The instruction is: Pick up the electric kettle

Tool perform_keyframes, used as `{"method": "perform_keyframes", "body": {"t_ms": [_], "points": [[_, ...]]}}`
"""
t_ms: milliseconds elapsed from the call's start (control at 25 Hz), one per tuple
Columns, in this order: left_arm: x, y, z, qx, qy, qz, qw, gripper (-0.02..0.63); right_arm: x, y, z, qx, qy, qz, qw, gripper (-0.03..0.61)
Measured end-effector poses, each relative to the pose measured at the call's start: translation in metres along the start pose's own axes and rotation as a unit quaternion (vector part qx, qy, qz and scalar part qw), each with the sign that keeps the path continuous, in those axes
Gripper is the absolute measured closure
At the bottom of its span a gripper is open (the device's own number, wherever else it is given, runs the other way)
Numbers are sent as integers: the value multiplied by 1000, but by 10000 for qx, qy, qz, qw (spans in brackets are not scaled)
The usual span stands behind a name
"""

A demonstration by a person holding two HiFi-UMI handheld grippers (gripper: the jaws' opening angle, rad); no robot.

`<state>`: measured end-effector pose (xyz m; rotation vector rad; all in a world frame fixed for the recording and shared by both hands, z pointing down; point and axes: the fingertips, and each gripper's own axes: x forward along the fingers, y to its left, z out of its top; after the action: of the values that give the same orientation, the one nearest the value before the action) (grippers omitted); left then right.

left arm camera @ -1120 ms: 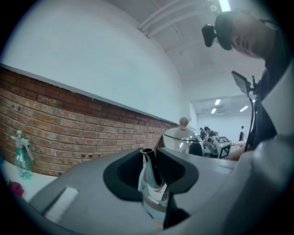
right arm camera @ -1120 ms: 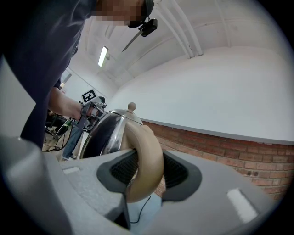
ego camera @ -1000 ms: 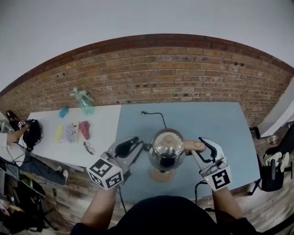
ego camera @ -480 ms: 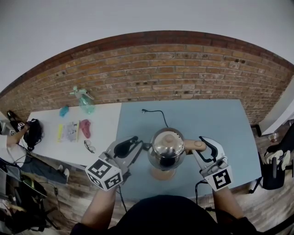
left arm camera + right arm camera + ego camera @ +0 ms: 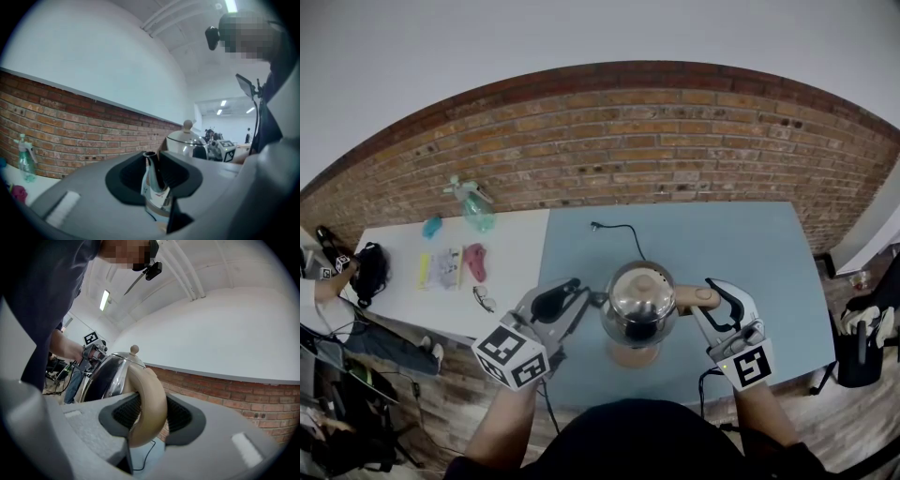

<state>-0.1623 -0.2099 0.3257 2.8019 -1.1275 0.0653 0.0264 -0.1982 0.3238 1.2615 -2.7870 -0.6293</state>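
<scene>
Electric kettle (image 5: 639,302) sits between both grippers, spout (image 5: 151,176) pinched in the half-closed left gripper (image 5: 581,298), handle (image 5: 149,404) clamped by the right gripper (image 5: 705,302).

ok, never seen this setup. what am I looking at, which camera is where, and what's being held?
There is no robot here: a person holds a hand-operated gripper in each hand. The head view comes from a camera on their head, looking down. The other two cameras ride on the grippers and look along the jaws. The left gripper is closed on the spout of a steel kettle. The right gripper is closed on its beige handle. Below the kettle, a beige base and a black cord sit on the blue table. A white table alongside carries a spray bottle and small items.
</scene>
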Motion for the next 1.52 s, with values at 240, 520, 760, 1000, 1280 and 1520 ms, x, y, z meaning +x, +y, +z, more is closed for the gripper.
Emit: {"method": "perform_keyframes", "body": {"t_ms": [240,520,760,1000,1280,1520], "points": [[0,1,5,-72,-38,37,10000,518,2,-1,0,37,5,4,10000,423],[2,1,4,-47,-9,29,10000,522,1,-1,-4,77,6,-42,10000,423],[3,3,4,-11,-12,18,10000,520,2,-2,-6,105,34,-61,9999,423],[5,3,3,6,-16,9,10000,522,2,-1,-10,157,26,-71,9998,423],[5,3,4,33,-47,38,10000,525,2,-2,-12,175,36,-67,9998,423],[5,1,5,9,-68,31,10000,525,3,-2,-11,194,26,-56,9998,423]]}}
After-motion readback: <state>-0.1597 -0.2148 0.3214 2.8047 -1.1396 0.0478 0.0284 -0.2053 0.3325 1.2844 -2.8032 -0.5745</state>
